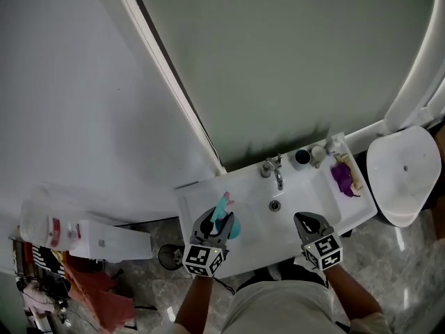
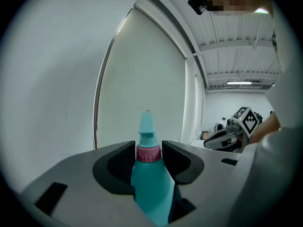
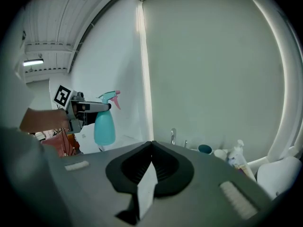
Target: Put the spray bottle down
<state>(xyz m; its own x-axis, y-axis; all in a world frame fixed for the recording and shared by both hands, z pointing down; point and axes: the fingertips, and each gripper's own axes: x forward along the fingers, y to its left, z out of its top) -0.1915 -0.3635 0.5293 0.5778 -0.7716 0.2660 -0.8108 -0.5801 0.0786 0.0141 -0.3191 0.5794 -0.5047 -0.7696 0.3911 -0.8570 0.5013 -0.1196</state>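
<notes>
My left gripper [image 1: 219, 221] is shut on a teal spray bottle [image 1: 224, 204] with a pink collar. It holds the bottle upright above the left part of the white sink [image 1: 198, 199]. In the left gripper view the bottle [image 2: 150, 183] fills the gap between both dark pads, nozzle pointing up. The right gripper view shows the same bottle [image 3: 104, 126] hanging from the left gripper [image 3: 92, 109] at far left. My right gripper [image 1: 304, 219] hovers over the sink's front right edge. Its jaws [image 3: 151, 143] meet at the tips, with a white sliver between the pads that I cannot identify.
A chrome faucet [image 1: 277, 174] and drain [image 1: 275, 205] sit mid-sink. On the back ledge stand a dark cup [image 1: 302, 157] and a white bottle [image 1: 336, 143], with a purple cloth [image 1: 343, 179] beside them. A toilet [image 1: 400, 176] is at right, a black bin [image 1: 170, 256] on the floor at left.
</notes>
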